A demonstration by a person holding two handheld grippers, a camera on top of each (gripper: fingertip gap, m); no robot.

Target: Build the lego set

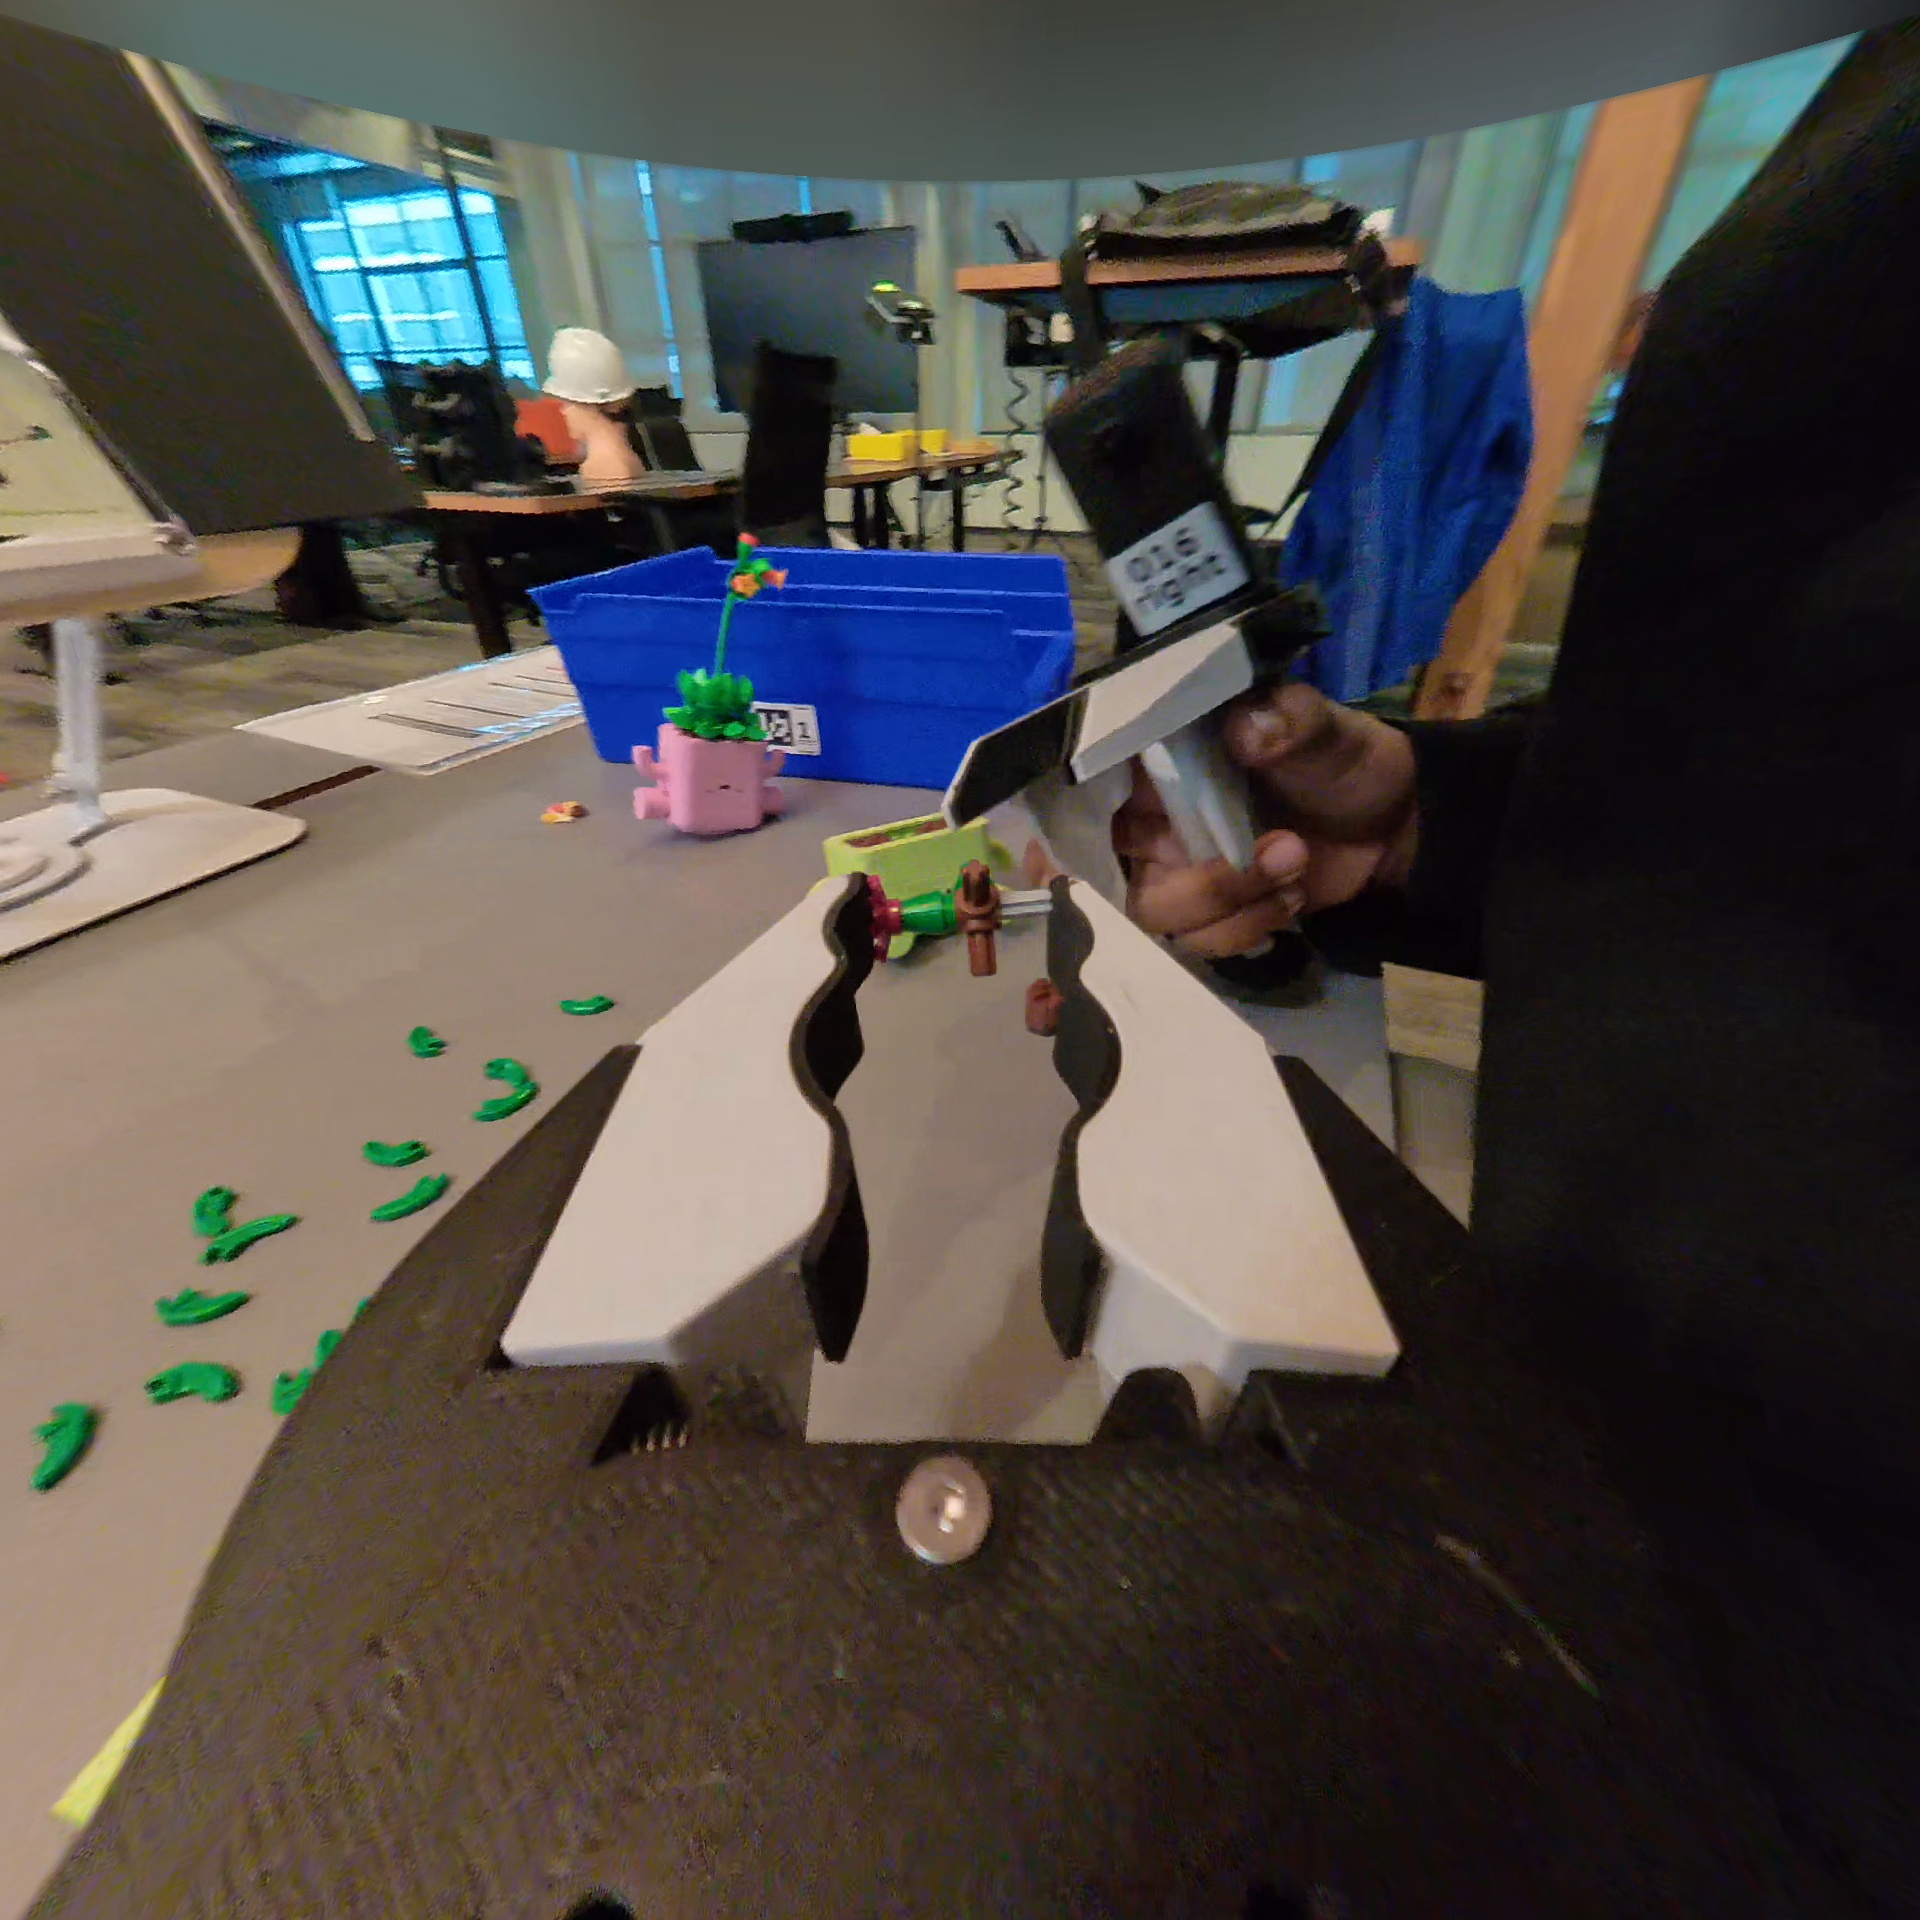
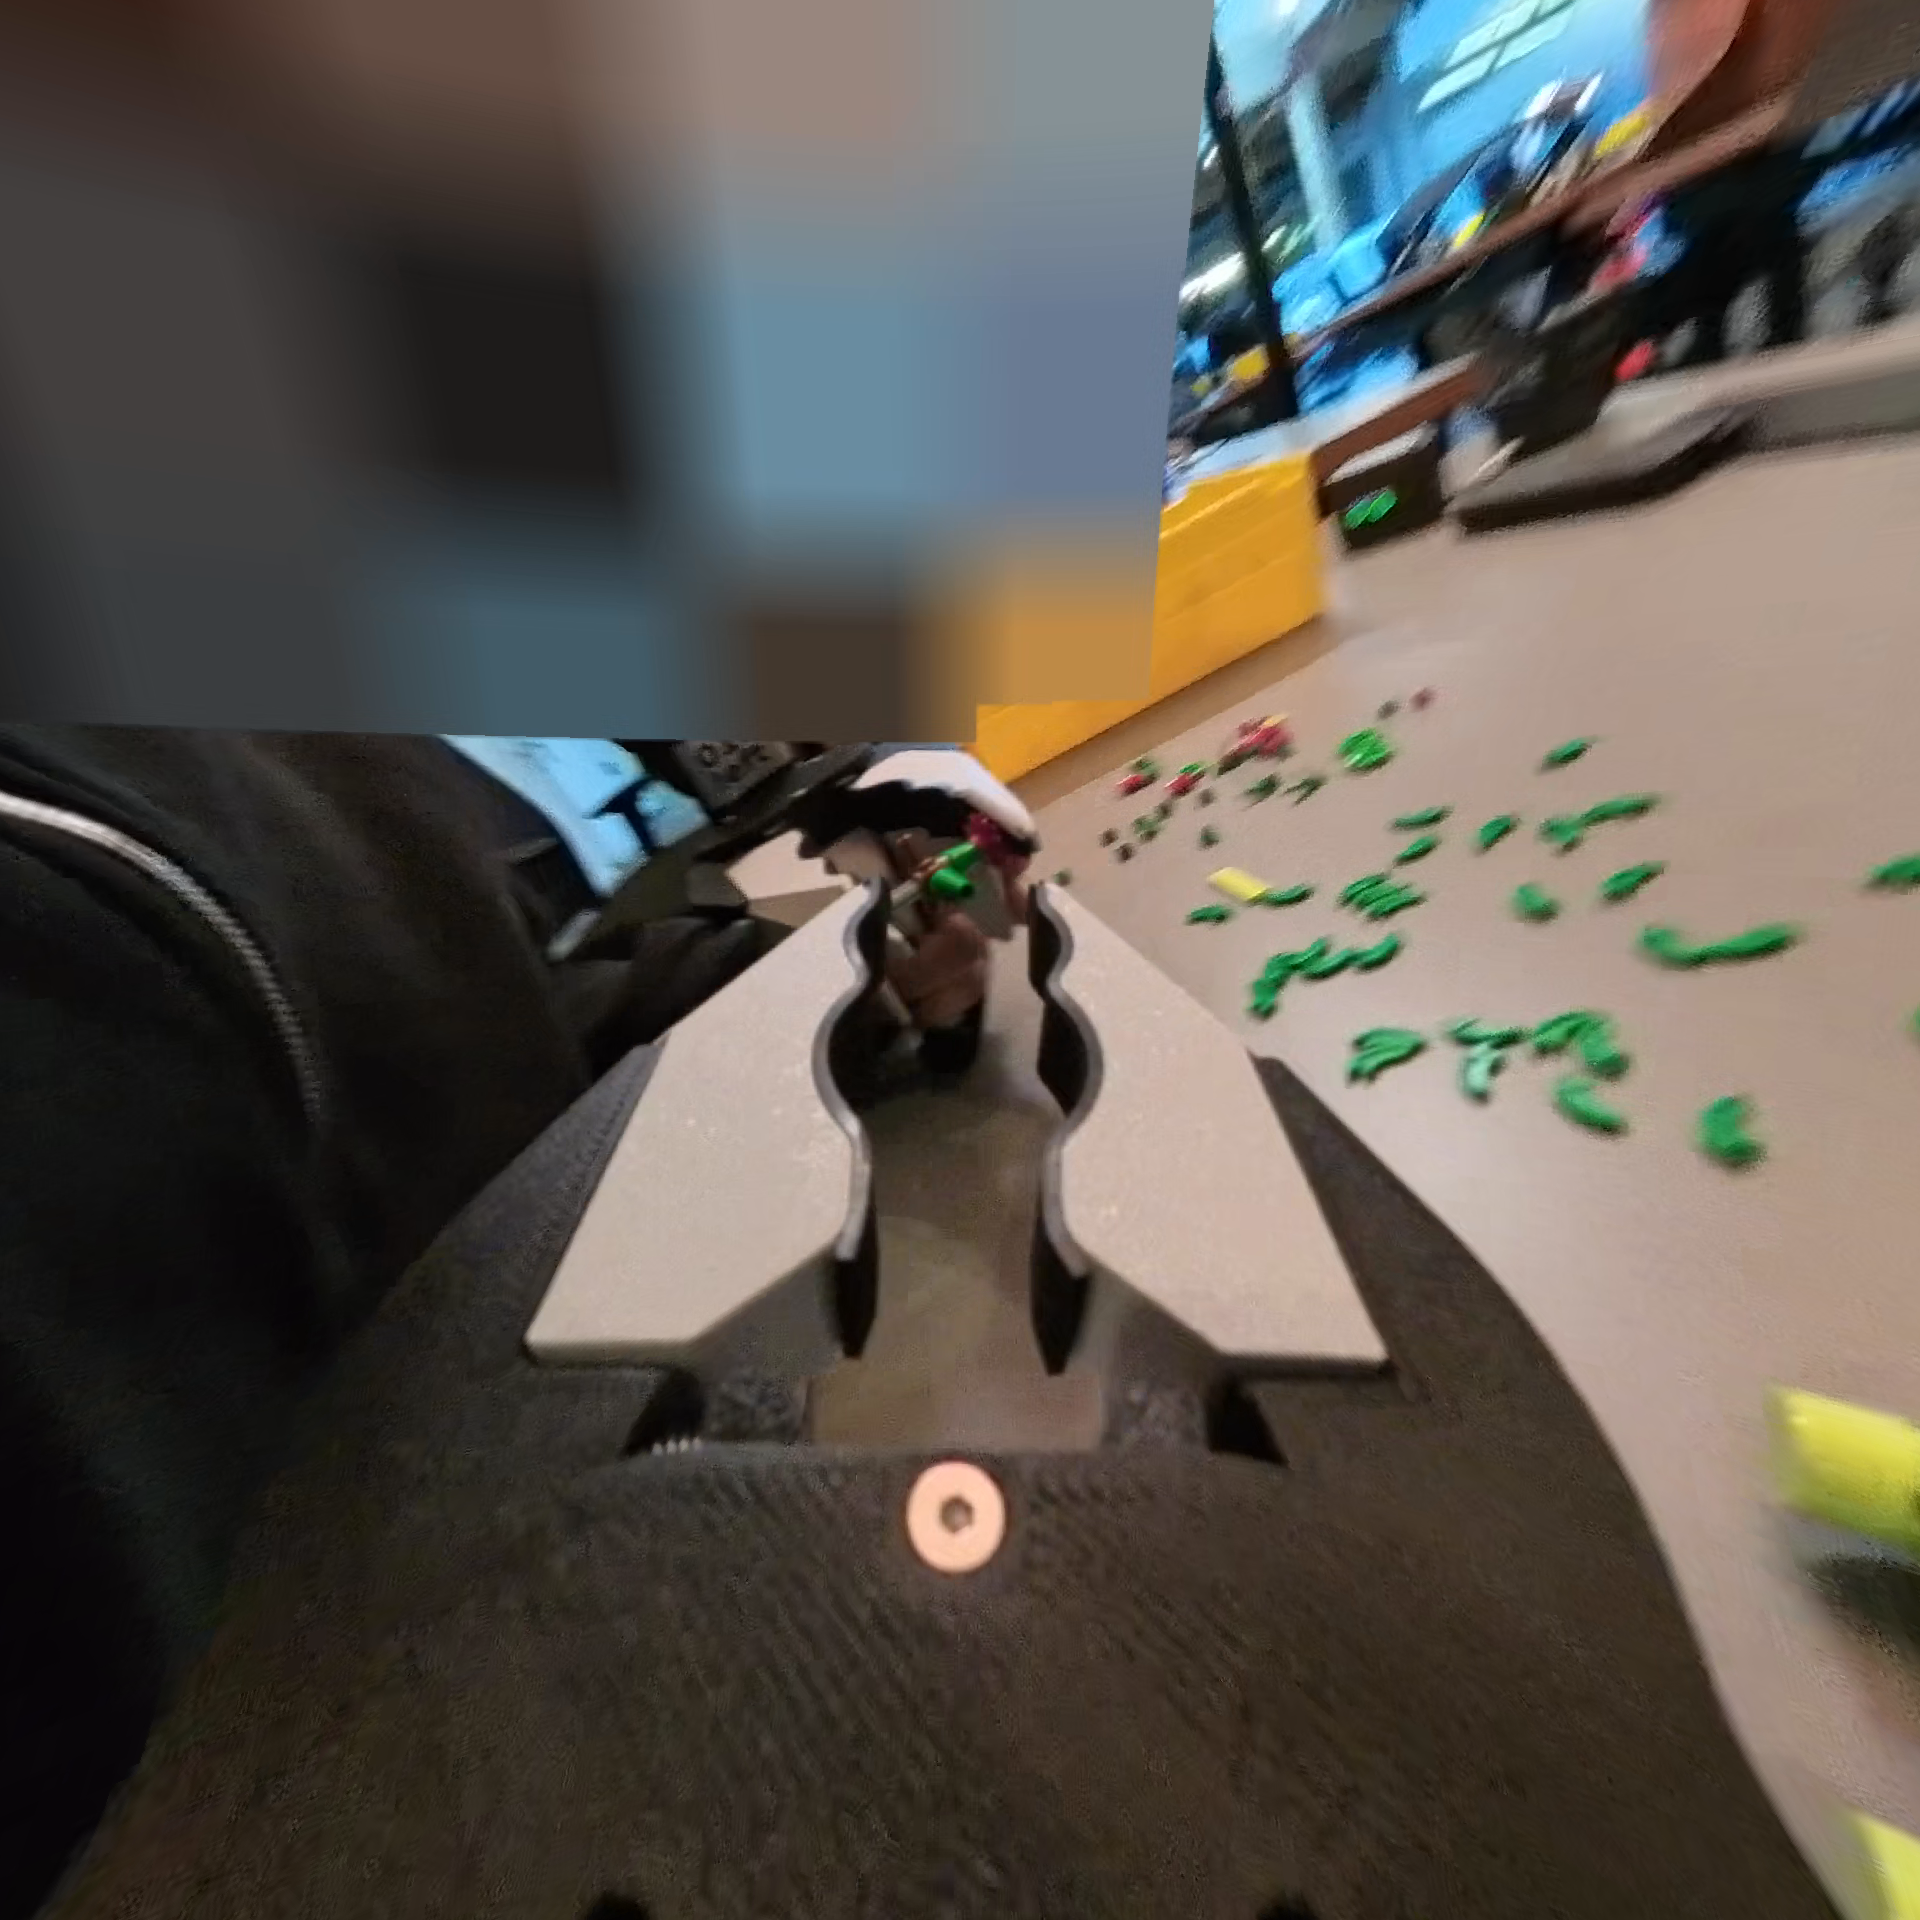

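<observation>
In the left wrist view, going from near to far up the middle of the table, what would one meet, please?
Left gripper holding the small flower stem → lime green piece → pink planter with green plant → blue bin.

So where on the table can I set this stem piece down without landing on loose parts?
Bare grey table lies between the pink pot model and the scattered green leaf pieces. Also free: the strip left of the blue bin, short of the white stand base. The leaf scatter is crowded.
</observation>
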